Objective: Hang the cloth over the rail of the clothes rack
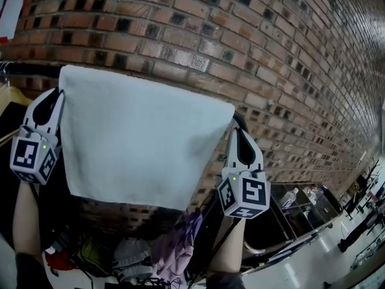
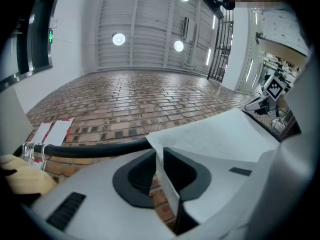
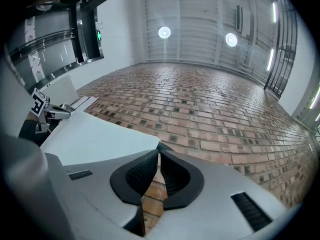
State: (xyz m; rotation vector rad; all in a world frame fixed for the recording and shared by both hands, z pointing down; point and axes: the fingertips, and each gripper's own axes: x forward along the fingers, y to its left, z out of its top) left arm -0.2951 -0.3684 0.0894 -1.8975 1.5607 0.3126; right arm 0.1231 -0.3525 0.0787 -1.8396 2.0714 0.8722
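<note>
A white cloth [image 1: 144, 137] hangs draped over the black rail [image 1: 30, 69] of the clothes rack, in front of a brick wall. My left gripper [image 1: 57, 93] is at the cloth's upper left corner. In the left gripper view it [image 2: 156, 151] is shut on the cloth's [image 2: 215, 136] edge just above the rail [image 2: 100, 148]. My right gripper [image 1: 236, 130] sits at the cloth's right edge. In the right gripper view its tips [image 3: 159, 155] meet with nothing between them, and the cloth [image 3: 95, 139] lies just to their left.
The brick wall [image 1: 240, 35] stands close behind the rail. Metal hanger hooks [image 2: 30, 151] and a cream garment [image 2: 20, 176] crowd the rail's left end. A heap of clothes [image 1: 150, 251] lies below. A person [image 1: 355, 227] stands far off at right.
</note>
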